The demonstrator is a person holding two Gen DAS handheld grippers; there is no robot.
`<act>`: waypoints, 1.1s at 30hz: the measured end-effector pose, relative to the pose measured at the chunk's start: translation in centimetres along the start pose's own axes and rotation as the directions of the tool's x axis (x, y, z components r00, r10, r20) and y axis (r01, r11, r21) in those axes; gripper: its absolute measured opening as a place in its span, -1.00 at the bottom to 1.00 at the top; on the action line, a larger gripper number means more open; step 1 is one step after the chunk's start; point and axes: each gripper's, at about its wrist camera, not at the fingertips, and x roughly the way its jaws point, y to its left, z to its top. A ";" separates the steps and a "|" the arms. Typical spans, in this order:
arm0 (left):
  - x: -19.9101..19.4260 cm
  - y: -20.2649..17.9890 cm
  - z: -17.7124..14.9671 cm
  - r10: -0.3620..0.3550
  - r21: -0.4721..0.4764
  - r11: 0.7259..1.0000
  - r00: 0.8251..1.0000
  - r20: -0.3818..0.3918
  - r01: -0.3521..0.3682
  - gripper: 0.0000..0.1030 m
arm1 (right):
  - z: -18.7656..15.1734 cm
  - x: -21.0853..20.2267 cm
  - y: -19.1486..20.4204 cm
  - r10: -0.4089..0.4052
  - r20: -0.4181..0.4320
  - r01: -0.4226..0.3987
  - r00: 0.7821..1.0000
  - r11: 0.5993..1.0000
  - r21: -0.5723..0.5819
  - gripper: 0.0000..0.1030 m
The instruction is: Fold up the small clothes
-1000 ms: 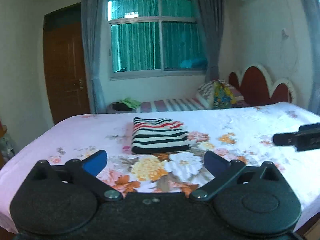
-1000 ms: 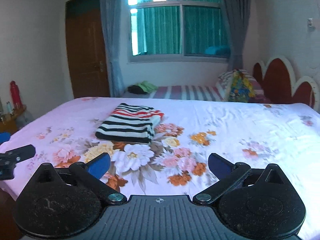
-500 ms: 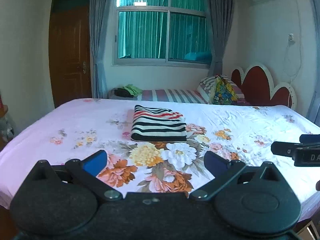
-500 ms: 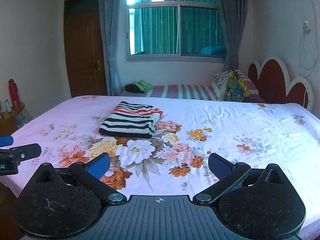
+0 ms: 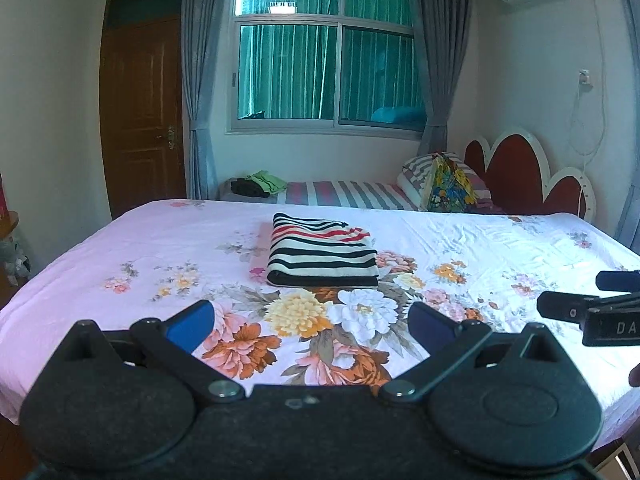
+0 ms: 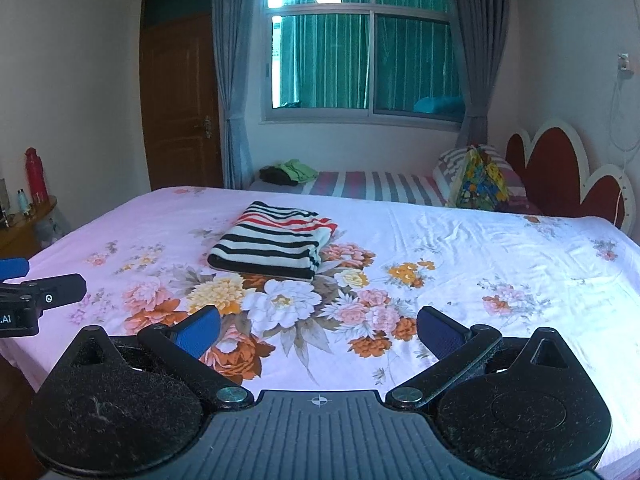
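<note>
A folded garment with black, white and red stripes (image 5: pixel 322 252) lies flat on the pink floral bed sheet (image 5: pixel 140 248), mid-bed. It also shows in the right wrist view (image 6: pixel 272 244). My left gripper (image 5: pixel 310 322) is open and empty, held back over the near edge of the bed, well short of the garment. My right gripper (image 6: pixel 318 330) is open and empty too, at the same distance. The right gripper's tips show at the right edge of the left wrist view (image 5: pixel 592 304); the left gripper shows at the left edge of the right wrist view (image 6: pixel 40 292).
A second bed with a striped sheet (image 5: pixel 344 194), pillows (image 5: pixel 444 180) and dark and green clothes (image 5: pixel 258 184) stands behind, under the window. A red headboard (image 5: pixel 524 176) is at the right. A wooden door (image 5: pixel 144 120) is at the left. A side table with bottles (image 6: pixel 28 196) stands left.
Both grippers have drawn back and lifted away from the folded garment, so the room and more of the bed are in view. The garment has not moved.
</note>
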 end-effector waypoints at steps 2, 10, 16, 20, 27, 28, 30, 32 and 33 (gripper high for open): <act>0.0 -0.1 0.1 -0.001 0.005 1.000 1.000 -0.001 0.001 0.99 | 0.0 0.0 -0.1 0.001 -0.003 -0.001 1.000 1.000 0.001 1.00; 0.0 -0.1 0.4 -0.005 0.023 1.000 1.000 0.003 0.005 0.99 | 0.0 0.0 -0.3 -0.001 -0.001 0.001 1.000 1.000 -0.001 1.00; 0.0 -0.1 0.5 -0.005 0.031 1.000 1.000 0.007 0.005 0.99 | 0.0 -0.1 -0.5 0.003 0.000 -0.003 1.000 1.000 -0.004 1.00; 0.0 0.0 0.6 -0.009 0.029 1.000 1.000 0.008 0.008 0.99 | 0.1 -0.2 -0.6 0.006 0.003 -0.006 1.000 1.000 -0.006 1.00; -0.1 -0.1 0.7 -0.008 0.029 1.000 1.000 0.009 0.008 0.99 | 0.1 -0.3 -1.0 0.010 0.004 -0.010 1.000 1.000 -0.012 1.00; 0.0 0.0 0.7 -0.009 0.029 1.000 1.000 0.008 0.009 0.99 | 0.1 -0.3 -1.0 0.009 0.003 -0.009 1.000 1.000 -0.013 1.00; 0.0 0.0 0.7 -0.009 0.029 1.000 1.000 0.008 0.009 0.99 | 0.1 -0.3 -1.1 0.010 0.004 -0.010 1.000 1.000 -0.012 1.00; 0.0 0.0 0.8 -0.009 0.030 0.999 1.000 0.008 0.009 0.99 | 0.1 -0.3 -1.1 0.013 0.006 -0.013 1.000 1.000 -0.011 1.00; 0.0 0.0 0.7 -0.011 0.031 0.999 1.000 0.006 0.011 0.99 | 0.1 -0.4 -1.1 0.012 0.009 -0.012 1.000 1.000 -0.011 1.00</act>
